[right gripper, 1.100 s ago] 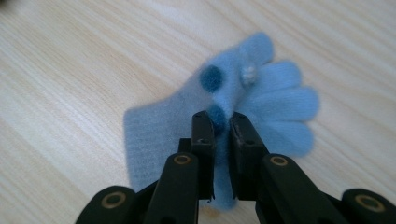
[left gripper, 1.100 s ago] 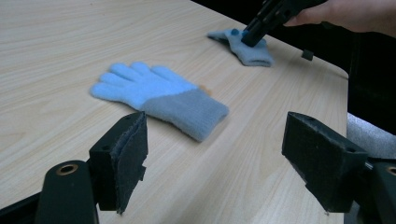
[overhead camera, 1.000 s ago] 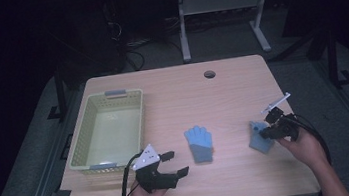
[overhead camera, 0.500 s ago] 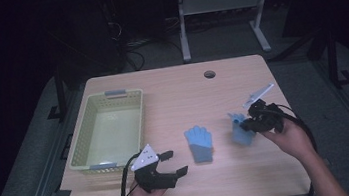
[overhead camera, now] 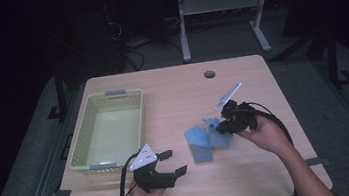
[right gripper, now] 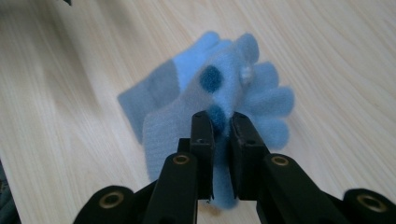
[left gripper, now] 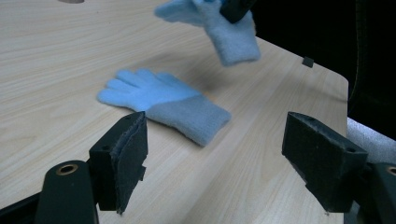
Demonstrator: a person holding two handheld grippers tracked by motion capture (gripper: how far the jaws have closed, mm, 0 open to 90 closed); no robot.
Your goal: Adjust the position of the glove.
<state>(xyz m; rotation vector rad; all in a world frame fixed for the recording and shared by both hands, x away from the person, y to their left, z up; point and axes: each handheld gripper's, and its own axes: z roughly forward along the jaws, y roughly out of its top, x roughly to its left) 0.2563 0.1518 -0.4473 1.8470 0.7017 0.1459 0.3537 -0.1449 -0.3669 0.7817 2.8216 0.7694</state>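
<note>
Two light blue knit gloves are in play. One glove [overhead camera: 199, 144] [left gripper: 163, 100] lies flat on the wooden table near its middle front. The other glove [overhead camera: 217, 134] [left gripper: 231, 35] [right gripper: 222, 88] hangs in the air just right of it, and my right gripper [overhead camera: 226, 123] [right gripper: 222, 123] is shut on it. In the right gripper view a dark blue dot pattern shows on the held glove, and the lying glove [right gripper: 149, 91] peeks out beneath. My left gripper [overhead camera: 173, 162] [left gripper: 219, 135] rests near the table's front edge, open, pointing at the lying glove, with nothing between its pads.
A pale green plastic basket [overhead camera: 79, 140] stands at the left of the table. A round cable hole [overhead camera: 209, 74] sits near the far edge. Beyond the table a metal stand [overhead camera: 181, 21] stands on a dark floor.
My right gripper has carried its glove left and upward, from the table's right side to just beside the lying glove. The left gripper has stayed put.
</note>
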